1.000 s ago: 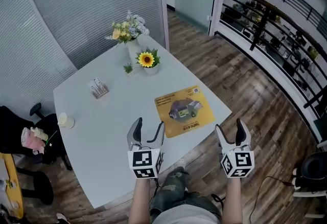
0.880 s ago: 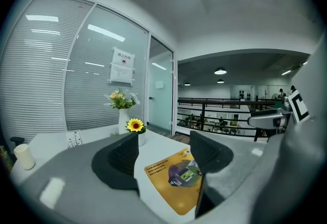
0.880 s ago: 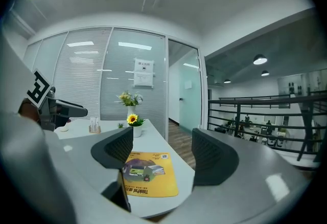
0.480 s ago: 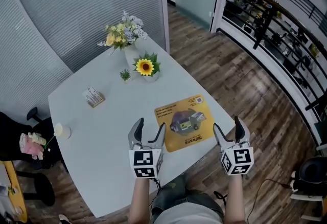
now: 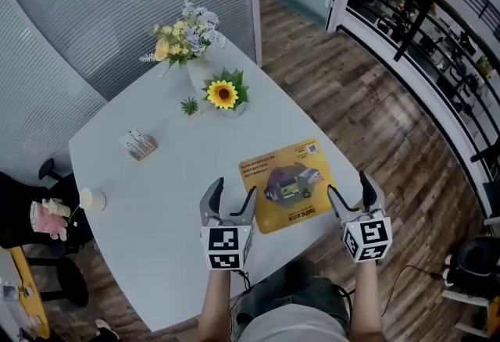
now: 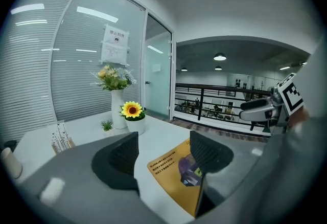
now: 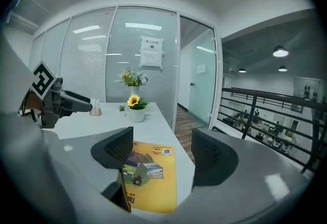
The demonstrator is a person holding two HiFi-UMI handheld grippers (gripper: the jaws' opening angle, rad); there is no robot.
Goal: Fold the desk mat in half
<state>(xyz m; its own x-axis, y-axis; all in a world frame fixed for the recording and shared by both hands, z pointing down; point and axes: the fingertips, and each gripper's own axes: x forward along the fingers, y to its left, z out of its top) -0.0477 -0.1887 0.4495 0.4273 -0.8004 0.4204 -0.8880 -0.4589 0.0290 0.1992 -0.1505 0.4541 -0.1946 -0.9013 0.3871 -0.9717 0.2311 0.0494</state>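
A yellow desk mat point(image 5: 286, 184) with a printed picture lies flat and unfolded near the front right edge of the pale table point(image 5: 172, 176). The same desk mat point(image 6: 176, 174) shows between the left jaws, and the desk mat point(image 7: 150, 177) also lies below the right jaws. My left gripper point(image 5: 229, 205) hovers open just left of the mat's near corner. My right gripper point(image 5: 355, 194) is open too, held off the table's right edge beside the mat. Neither holds anything.
A vase of flowers point(image 5: 187, 44), a potted sunflower point(image 5: 224, 94) and a tiny green plant point(image 5: 190, 106) stand at the far side. A small holder point(image 5: 138, 144) and a cup point(image 5: 92, 199) sit on the left. Black chair point(image 5: 31, 215) left; wooden floor and railing point(image 5: 437, 36) right.
The head view has shifted, so table and mat sit slightly lower and nearer. Both grippers stay open and have edged forward toward the mat.
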